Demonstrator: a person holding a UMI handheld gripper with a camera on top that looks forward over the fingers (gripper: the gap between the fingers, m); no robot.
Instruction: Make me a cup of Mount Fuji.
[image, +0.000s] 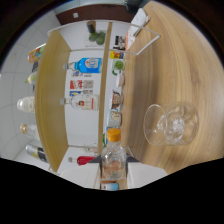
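The whole scene looks turned on its side. A clear bottle with an orange cap (114, 152) sits between my fingers and lines up with my gripper (114, 174), not with the room, so the gripper is shut on it. Pale finger parts (145, 175) show on either side of its body. The cap is on. Beyond the fingers, off to the bottle's side, a round stemless glass (171, 125) holding ice cubes stands on the wooden counter (195, 65).
A wooden shelf unit (52, 100) lies beyond the bottle, stocked with a blue bottle (87, 65), a clear bottle with a red label (82, 102) and a red-capped bottle (85, 160). More bottles (25, 105) line the white tiled wall.
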